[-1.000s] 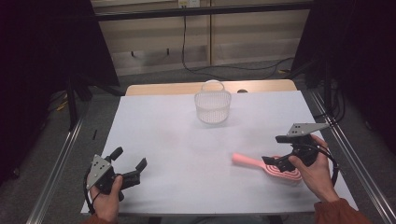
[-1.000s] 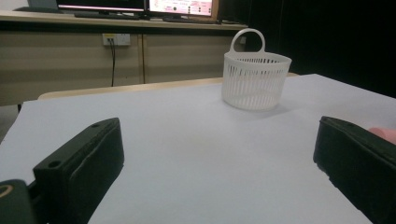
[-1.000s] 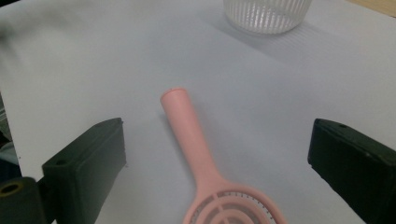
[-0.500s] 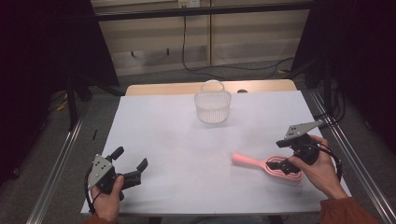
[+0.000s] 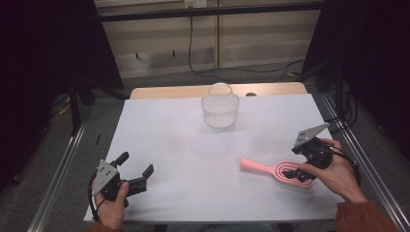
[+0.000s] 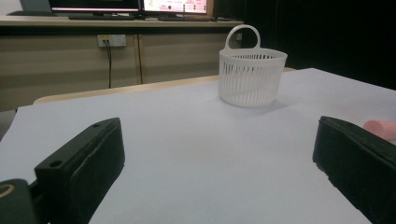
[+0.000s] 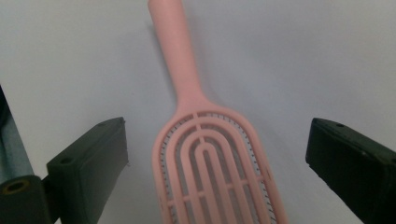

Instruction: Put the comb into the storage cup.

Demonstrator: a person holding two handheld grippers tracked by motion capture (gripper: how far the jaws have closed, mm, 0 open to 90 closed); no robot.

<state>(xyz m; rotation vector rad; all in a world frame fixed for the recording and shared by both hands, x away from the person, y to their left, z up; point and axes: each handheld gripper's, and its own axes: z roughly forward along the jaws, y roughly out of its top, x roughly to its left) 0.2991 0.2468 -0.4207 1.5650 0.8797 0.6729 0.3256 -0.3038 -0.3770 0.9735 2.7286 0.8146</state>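
Hovering over the pink hairbrush (image 5: 283,171) near the table's (image 5: 183,145) right edge, the right gripper (image 5: 302,174) has jaws spread either side of its head; nothing pinched. Near the front-left corner, the left gripper (image 5: 137,170) rests, jaws spread and empty; a white basket (image 5: 220,110) stands by the far edge.

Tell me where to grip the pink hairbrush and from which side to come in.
Grip the pink hairbrush at the neck where its vented head narrows into the handle. It lies flat on the white table, so come straight down from above. The right gripper is over the head with jaws open on either side; the head looks wide for them, the neck slimmer and easier to close on.
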